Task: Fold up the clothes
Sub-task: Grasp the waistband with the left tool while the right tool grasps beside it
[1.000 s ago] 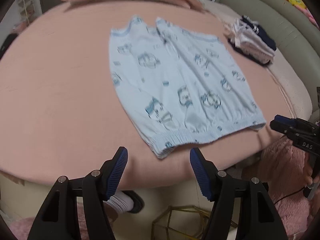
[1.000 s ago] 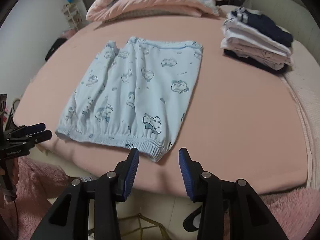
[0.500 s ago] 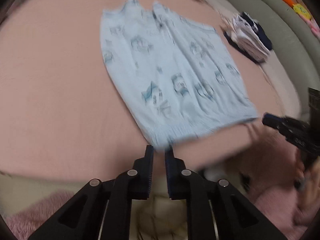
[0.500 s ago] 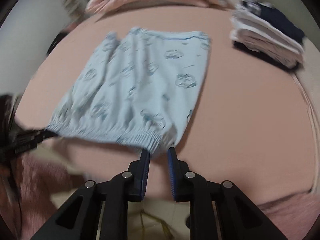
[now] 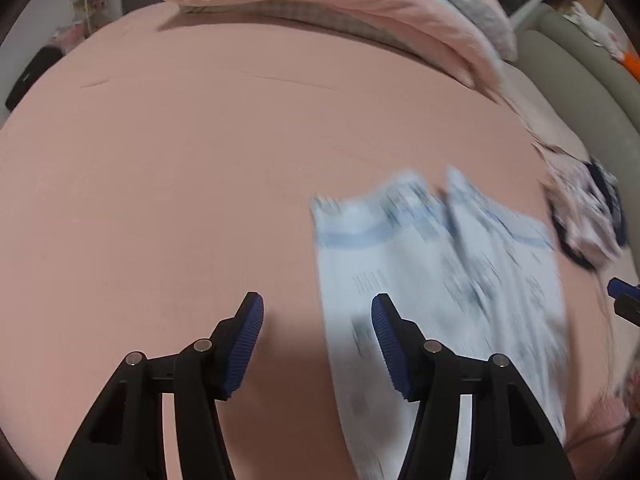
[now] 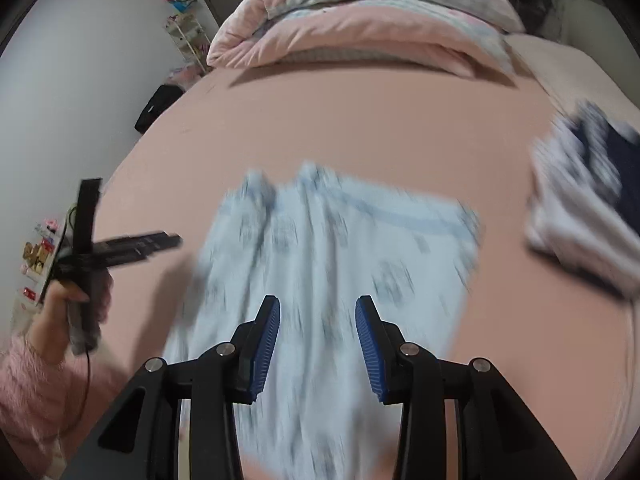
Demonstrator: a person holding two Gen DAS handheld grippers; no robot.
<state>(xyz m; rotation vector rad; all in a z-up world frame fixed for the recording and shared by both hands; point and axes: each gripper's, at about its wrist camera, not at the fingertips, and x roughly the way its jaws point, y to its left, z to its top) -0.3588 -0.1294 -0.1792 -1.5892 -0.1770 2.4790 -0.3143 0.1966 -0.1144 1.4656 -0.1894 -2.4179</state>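
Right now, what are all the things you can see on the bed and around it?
bed sheet: one, pink, covers the whole bed.
printed garment: one, light blue with darker prints, lies on the sheet near the front edge; blurred.
folded clothes pile: one stack, white and navy, right side of the bed.
quilt: one, pink with patterned lining, bunched at the far end.
shelf rack: one, white, by the wall.
black bag: one, on the floor beside the bed.
left gripper: black with blue pads, open, over bare sheet.
right gripper: same colours, open, over the garment.
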